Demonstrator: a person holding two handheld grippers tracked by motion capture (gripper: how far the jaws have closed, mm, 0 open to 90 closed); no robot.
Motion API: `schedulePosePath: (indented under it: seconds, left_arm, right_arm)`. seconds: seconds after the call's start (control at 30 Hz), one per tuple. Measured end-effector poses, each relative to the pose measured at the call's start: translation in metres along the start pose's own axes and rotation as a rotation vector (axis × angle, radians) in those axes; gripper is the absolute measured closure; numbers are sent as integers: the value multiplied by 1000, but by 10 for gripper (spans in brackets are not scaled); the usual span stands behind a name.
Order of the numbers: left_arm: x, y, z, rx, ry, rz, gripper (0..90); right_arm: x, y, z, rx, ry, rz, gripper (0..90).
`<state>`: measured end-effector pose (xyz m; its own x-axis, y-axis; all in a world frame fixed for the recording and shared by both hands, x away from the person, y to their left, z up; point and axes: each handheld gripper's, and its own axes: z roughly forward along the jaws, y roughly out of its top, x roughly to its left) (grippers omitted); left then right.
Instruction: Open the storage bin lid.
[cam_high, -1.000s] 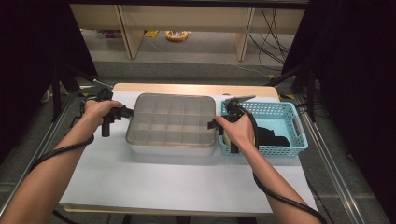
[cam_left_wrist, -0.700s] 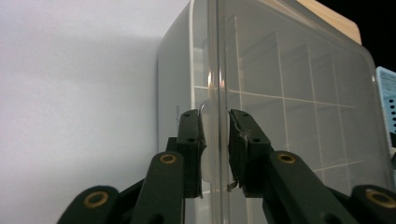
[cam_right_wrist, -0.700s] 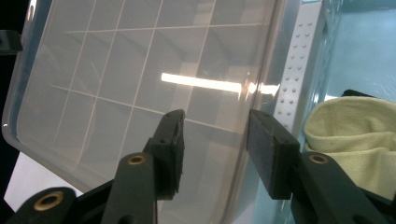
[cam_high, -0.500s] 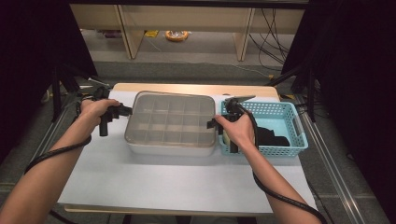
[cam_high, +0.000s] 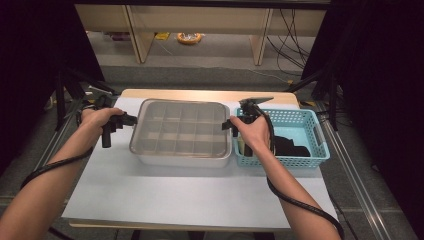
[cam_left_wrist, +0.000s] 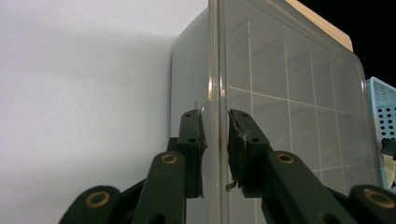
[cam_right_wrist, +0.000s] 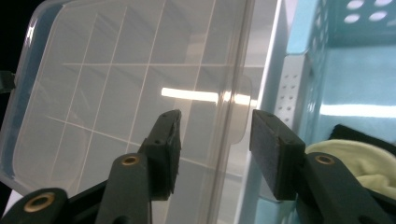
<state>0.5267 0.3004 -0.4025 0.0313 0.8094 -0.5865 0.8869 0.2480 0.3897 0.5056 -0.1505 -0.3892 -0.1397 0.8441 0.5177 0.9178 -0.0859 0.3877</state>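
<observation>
Item: clear plastic compartment box with lid, on the table between both grippers; rigid, smooth, likely light and slippery, best held by the rim lips at its short ends. Left gripper pinches the near rim. Right gripper stands spread astride the opposite lip, its jaws just having opened; blue basket directly behind it.

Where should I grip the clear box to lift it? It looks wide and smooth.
By the rims of its short ends, one gripper from each side: the box is broad, but its edge lip is thin enough to pinch.
</observation>
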Motion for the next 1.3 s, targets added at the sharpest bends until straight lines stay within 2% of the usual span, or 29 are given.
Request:
schedulePosePath:
  seconds: [0.23,0.27,0.3,0.33,0.37,0.4,0.43,0.5,0.53,0.57,0.6,0.63,0.67,0.7,0.73,0.8,0.83,0.87,0.9,0.97,1.0,1.03,1.07,1.13,1.17,1.2,1.23,1.27,1.3]
  left_arm:
    - [5,1,0,-2,6,-7,750]
    - [6,0,0,-4,3,-10,750]
    - [6,0,-1,-7,4,-10,750]
    - [6,0,-1,-7,5,-9,750]
    - [7,0,-2,-7,11,-9,750]
    - [7,1,-2,-10,10,-8,750]
    - [7,1,-2,-10,10,-8,749]
    - [8,1,-3,-13,15,-7,751]
    - [8,1,-4,-17,52,34,751]
    - [10,1,-8,-31,105,91,896]
    - [10,2,-9,-50,79,60,896]
    - [9,0,-8,-55,-13,18,896]
    - [1,-2,-7,-38,-42,41,895]
    - [-4,-2,-7,-60,-3,74,880]
    - [-5,1,-9,-49,54,123,880]
    - [-3,5,-11,-60,74,89,849]
    - [-3,6,-11,-79,81,70,849]
    - [-2,6,-11,-76,86,53,791]
    - [-3,6,-9,-80,82,29,738]
    - [-2,3,-6,-58,92,37,665]
    - [0,2,-3,-59,90,14,607]
    - [2,2,-1,-42,89,9,607]
    - [4,0,3,-33,72,-19,567]
    - [4,-1,5,-27,67,-22,553]
    - [5,-2,9,-11,52,-24,556]
    - [5,-2,9,-11,52,-24,558]
    - [4,-3,11,2,42,-27,563]
    - [3,-4,13,13,26,-32,568]
    - [2,-4,15,12,22,-36,572]
  right_arm:
    - [8,-4,5,51,7,20,544]
    - [7,-4,7,51,4,-12,543]
    - [9,-5,8,60,13,22,542]
    - [9,-5,9,68,1,8,541]
    - [10,-5,11,77,1,24,539]
    - [7,-6,13,95,-12,-30,537]
    - [6,-5,16,58,4,-44,535]
    - [4,-6,16,71,-3,-63,533]
    - [7,-5,17,67,4,-24,531]
    - [6,-5,18,79,6,-13,539]
    - [6,-6,19,83,-2,-15,537]
    - [6,-6,19,83,-2,-15,537]
    - [6,-6,19,81,4,-20,540]
    - [5,-5,20,60,-7,-30,564]
    - [5,-5,20,60,-7,-30,564]
    - [9,-3,19,97,-16,46,577]
    - [9,-3,19,97,-16,46,577]
    - [8,-4,19,92,-22,15,571]
    - [8,-4,19,88,-23,13,567]
    - [6,-4,18,96,-28,-6,566]
    - [6,-4,18,102,-21,-8,562]
    - [6,-4,18,102,-21,-8,562]
    - [6,-4,20,84,-18,-7,563]
    - [6,-4,20,85,-22,-9,564]
    - [11,-5,19,105,-25,45,566]
    - [11,-5,19,105,-25,45,566]
    - [13,-4,18,132,-40,61,565]
    - [15,-3,17,147,-34,94,564]
    - [15,-3,17,147,-35,94,564]
